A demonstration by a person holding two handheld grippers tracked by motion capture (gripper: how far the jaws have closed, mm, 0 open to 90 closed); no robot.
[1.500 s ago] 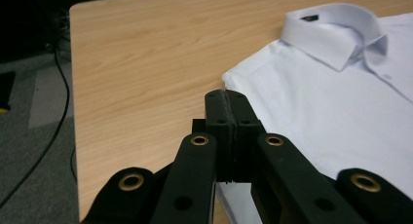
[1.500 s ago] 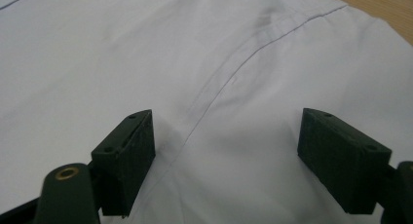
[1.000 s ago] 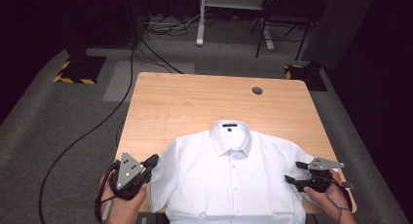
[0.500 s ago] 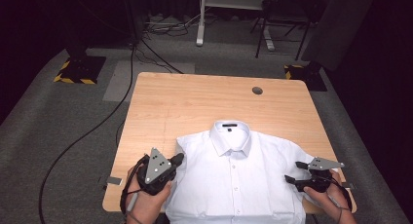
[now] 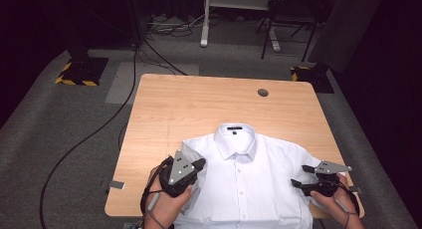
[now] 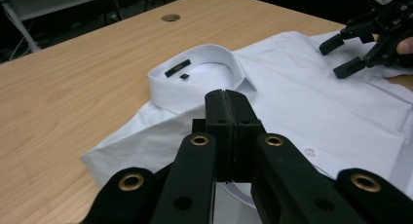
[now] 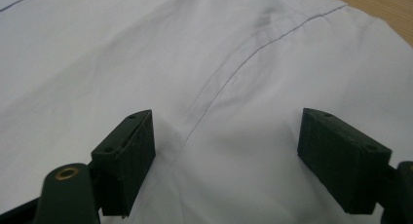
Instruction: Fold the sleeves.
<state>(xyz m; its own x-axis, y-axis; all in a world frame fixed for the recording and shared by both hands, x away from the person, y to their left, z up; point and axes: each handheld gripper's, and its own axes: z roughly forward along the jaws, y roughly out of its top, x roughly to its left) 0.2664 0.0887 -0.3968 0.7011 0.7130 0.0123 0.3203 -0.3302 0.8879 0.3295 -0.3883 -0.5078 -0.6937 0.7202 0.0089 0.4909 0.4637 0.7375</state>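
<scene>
white shirt (image 5: 249, 189) lying flat, buttoned, collar to the far side, on the near half of the table (image 5: 199, 104); left claw (image 5: 198, 164) with jaws together, empty, over the shirt's left shoulder; right claw (image 5: 298, 176) with jaws apart, empty, over the right sleeve seam.

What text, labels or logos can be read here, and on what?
None can be read.
Black label inside the shirt collar: faint marks, too small and blurred to read.
Small round mark on the shirt front: may be a button or an emblem, no letters to make out.
Yellow and black hazard stripes on the floor stand: a pattern, no words.
</scene>
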